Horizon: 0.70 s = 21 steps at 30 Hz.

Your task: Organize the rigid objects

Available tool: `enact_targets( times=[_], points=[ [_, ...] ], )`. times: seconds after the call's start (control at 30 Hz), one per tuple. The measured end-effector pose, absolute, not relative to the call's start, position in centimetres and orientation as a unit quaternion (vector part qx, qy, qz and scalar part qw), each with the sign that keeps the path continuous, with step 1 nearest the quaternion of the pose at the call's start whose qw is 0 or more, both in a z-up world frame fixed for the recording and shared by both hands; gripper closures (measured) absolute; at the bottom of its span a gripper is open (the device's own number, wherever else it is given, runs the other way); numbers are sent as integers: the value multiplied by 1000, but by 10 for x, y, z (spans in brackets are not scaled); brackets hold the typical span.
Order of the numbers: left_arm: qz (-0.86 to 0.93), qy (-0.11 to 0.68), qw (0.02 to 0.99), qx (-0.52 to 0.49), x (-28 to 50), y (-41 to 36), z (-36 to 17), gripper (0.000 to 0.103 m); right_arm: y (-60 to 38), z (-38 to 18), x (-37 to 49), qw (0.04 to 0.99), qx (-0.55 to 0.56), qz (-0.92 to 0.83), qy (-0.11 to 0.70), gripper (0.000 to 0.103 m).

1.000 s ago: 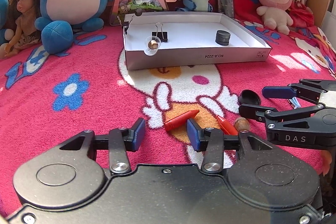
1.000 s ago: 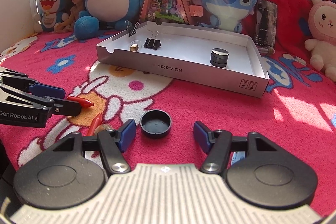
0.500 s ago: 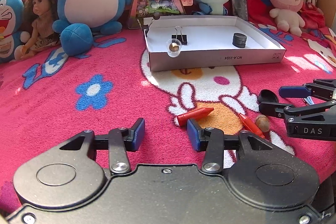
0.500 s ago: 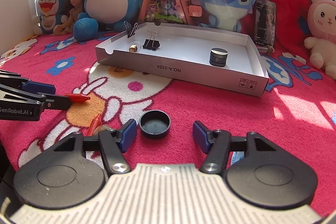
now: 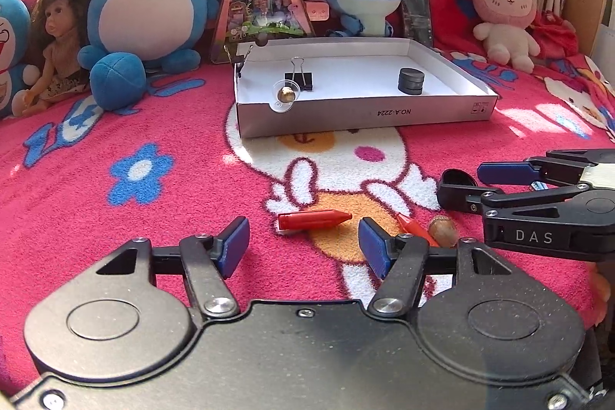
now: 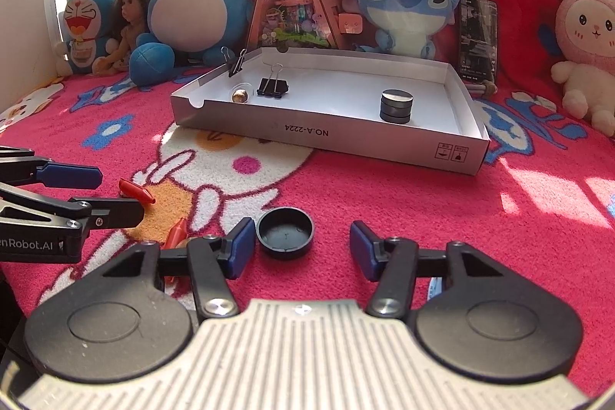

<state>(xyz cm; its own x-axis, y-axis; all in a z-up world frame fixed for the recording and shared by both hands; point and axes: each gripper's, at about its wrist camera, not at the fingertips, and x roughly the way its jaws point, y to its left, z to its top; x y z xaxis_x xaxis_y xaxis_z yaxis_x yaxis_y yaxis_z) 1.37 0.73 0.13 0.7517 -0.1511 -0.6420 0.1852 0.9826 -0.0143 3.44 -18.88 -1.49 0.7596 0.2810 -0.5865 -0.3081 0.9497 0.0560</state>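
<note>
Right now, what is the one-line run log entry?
left gripper: jaws opening, empty | right gripper: jaws closing around black cap | red crayon: on blanket | tray: partly filled

In the left wrist view, the right tongs (image 5: 459,185) cover most of the black cap (image 5: 453,176), and the second red crayon (image 5: 413,226) and the acorn (image 5: 442,231) are partly behind a near finger. In the right wrist view, the left tongs (image 6: 115,193) hide most of the first red crayon (image 6: 135,190). The small symbols on the box (image 6: 326,150) are unreadable.
</note>
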Motion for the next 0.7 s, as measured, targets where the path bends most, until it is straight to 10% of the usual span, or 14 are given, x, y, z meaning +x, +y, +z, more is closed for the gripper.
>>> enact_targets(
  times=[0.27,0.7],
  points=[
    [-80,343,936,-9,23,6,-3,61,-184,-16,29,940,-20,155,302,66],
    [-89,316,945,-13,48,5,31,61,-198,12,48,948,9,134,288,66]
  ],
)
